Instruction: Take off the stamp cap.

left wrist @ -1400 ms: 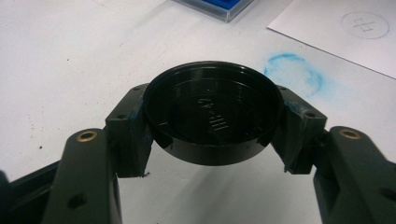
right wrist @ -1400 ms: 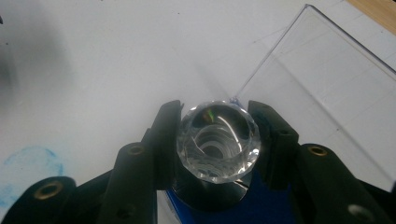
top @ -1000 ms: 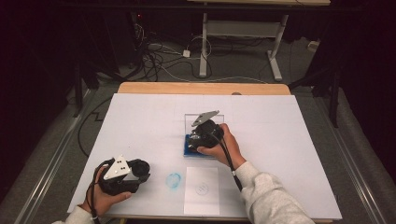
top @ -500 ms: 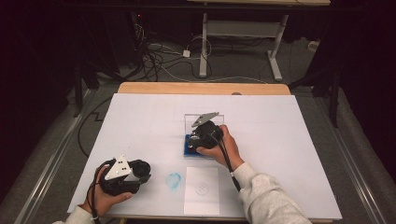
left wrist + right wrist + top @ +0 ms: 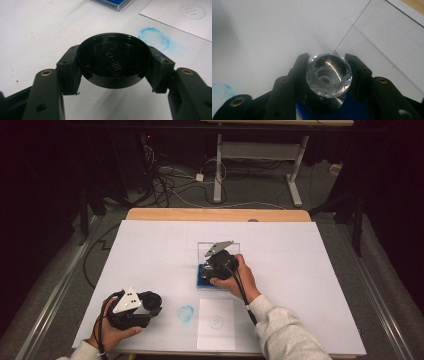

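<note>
High view overhead, facing forward-down; gripper views close, low; all share blue ring stain (image 5: 186, 312)

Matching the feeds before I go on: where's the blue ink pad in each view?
High view: ink pad at picture centre.
Left gripper view: top edge, just right of centre.
Right gripper view: bottom edge, right of centre.
Shared landmark: blue ring smudge.

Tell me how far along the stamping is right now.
Done: the black cap is off, clamped in the left gripper. In hand: the right gripper grips the stamp's clear knob, base down on the blue ink pad. Left, probably: print on the white sheet, which carries a faint ring, then recap. A blue smudge lies beside it.
</note>
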A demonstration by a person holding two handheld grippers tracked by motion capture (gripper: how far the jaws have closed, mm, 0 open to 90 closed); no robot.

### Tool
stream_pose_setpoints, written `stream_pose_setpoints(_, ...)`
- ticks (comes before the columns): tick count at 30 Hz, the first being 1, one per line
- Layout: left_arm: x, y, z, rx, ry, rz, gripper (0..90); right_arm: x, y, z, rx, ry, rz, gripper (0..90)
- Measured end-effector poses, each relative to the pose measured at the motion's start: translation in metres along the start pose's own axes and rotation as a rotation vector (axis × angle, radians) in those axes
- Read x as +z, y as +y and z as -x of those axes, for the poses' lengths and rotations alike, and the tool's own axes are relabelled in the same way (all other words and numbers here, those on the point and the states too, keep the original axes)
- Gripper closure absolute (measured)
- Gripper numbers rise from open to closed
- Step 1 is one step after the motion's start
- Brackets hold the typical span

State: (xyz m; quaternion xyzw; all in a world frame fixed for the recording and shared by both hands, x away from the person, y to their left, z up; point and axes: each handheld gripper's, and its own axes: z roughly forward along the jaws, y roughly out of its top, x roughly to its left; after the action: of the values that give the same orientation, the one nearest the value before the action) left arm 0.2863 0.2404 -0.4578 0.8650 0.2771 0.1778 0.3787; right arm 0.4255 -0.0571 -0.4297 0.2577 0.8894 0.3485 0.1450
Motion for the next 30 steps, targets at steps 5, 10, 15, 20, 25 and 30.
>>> stream_pose_setpoints(5, -0.0002, 0.0004, 0.0005, 0.004, -0.003, 0.001, 36.8, -0.0004, -0.0008, -0.0001, 0.002, -0.003, 0.002, 56.8)
stream_pose_setpoints(10, 0.0002, -0.0004, 0.0011, -0.007, -0.007, 0.002, 36.8, -0.0003, -0.0008, 0.0023, 0.007, 0.005, 0.004, 56.9)
stream_pose_setpoints(15, 0.0002, -0.0003, 0.0002, 0.0, -0.007, -0.002, 36.8, 0.0002, 0.0, -0.0029, -0.005, -0.021, 0.0, 56.8)
stream_pose_setpoints(20, 0.0001, 0.0005, 0.0005, 0.005, -0.009, 0.001, 36.8, 0.0004, 0.0001, -0.0022, -0.009, -0.018, -0.003, 56.8)
stream_pose_setpoints(25, 0.0005, 0.0007, 0.0011, 0.007, -0.013, -0.002, 36.8, -0.0002, -0.0009, -0.0021, -0.002, -0.018, -0.004, 56.7)
stream_pose_setpoints(30, 0.0006, -0.0002, 0.002, -0.001, -0.017, -0.001, 36.8, 0.0004, -0.0017, -0.002, -0.008, -0.019, 0.004, 56.7)
